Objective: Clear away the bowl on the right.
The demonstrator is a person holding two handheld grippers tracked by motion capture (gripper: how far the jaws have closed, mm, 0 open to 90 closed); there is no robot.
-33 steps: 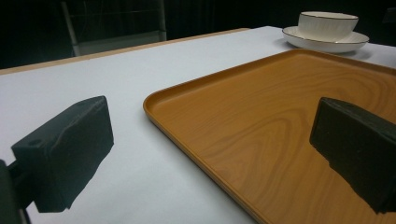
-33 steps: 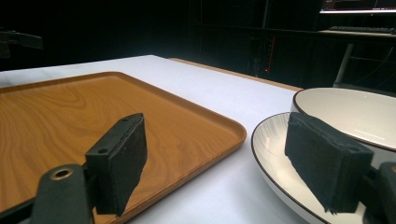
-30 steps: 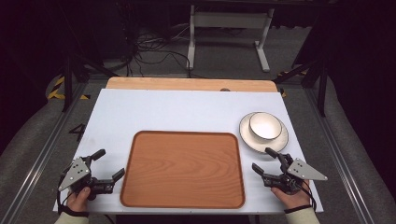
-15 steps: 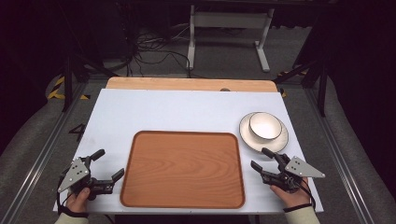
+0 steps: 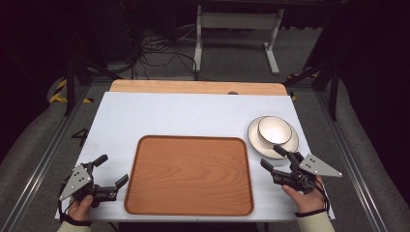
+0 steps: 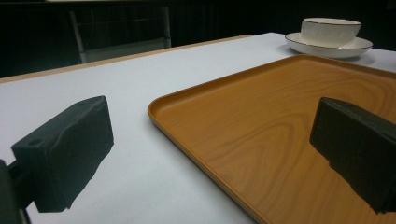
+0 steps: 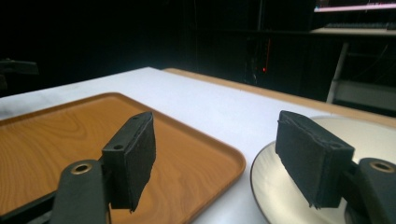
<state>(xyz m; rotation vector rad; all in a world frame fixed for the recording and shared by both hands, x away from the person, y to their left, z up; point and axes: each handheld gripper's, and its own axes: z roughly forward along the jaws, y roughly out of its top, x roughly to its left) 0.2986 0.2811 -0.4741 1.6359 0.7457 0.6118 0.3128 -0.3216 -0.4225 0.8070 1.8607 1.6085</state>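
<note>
On the white tabletop (image 5: 183, 116) a wooden tray (image 5: 189, 175) lies in the near middle, its long side running left to right and its inside bare. To the right of the tray's far right corner stands a white plate (image 5: 289, 141) with a white bowl (image 5: 273, 129) upright on it (the bowl has a thin dark rim line, seen best in the left gripper view). The right tongs (image 5: 275, 158) are held in the person's right hand (image 5: 304, 191) just near of the plate, between the tray's right edge and the tabletop's right edge, and they point far and slightly left toward the plate's near rim. Their jaws stand moderately apart and have just been opening a little, with nothing gripped between them; in the right gripper view one jaw hangs over the tray's right rim and the other over the plate's near edge, and whether that jaw touches the plate cannot be told. The left tongs (image 5: 112, 170) are held in the left hand (image 5: 81, 207) at the near left, just beside the tray's left edge, pointing right and far. Their jaws are spread wide and empty, one over the bare tabletop and one over the tray's near left corner.
</note>
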